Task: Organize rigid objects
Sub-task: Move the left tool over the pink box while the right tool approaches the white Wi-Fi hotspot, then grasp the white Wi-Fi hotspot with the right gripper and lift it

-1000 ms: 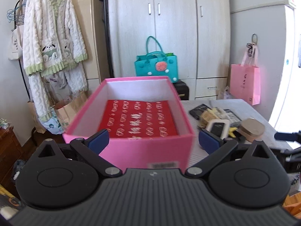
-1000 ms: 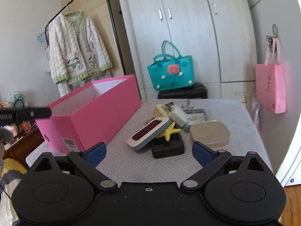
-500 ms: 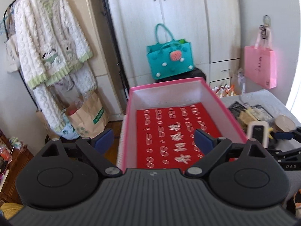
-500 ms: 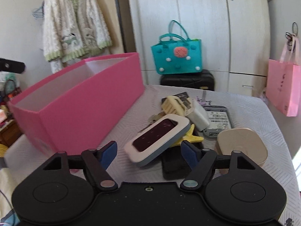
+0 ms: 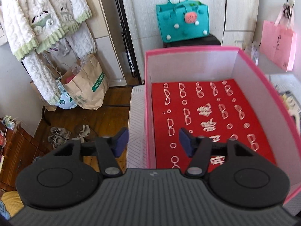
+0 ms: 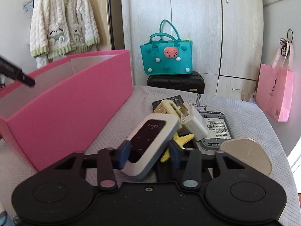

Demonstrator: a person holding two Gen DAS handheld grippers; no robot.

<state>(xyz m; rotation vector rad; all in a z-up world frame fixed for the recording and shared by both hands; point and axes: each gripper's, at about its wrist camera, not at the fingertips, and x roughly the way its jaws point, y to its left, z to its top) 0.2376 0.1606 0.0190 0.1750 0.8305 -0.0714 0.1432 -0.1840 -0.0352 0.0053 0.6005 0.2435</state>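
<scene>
A pink box (image 5: 148,101) with a red patterned floor stands on the table; it also shows in the right wrist view (image 6: 71,103). My left gripper (image 5: 153,143) is part-way shut and straddles the box's left wall, one pad outside, one inside; I cannot tell if the pads touch it. My right gripper (image 6: 148,154) has closed around the near end of a white and grey device with a dark screen (image 6: 150,139), which leans on a pile: yellow star (image 6: 183,139), white charger (image 6: 193,122), grey router (image 6: 216,130), beige case (image 6: 246,154).
A teal bag (image 6: 167,56) sits on a black suitcase (image 6: 175,82) behind the table. A pink paper bag (image 6: 276,94) hangs at the right. Paper bags (image 5: 86,86) and shoes (image 5: 60,133) lie on the floor left of the table. The left gripper's tip (image 6: 17,73) shows over the box.
My left gripper moved up and left over the box's left wall and narrowed. My right gripper moved forward and closed around the white and grey device.
</scene>
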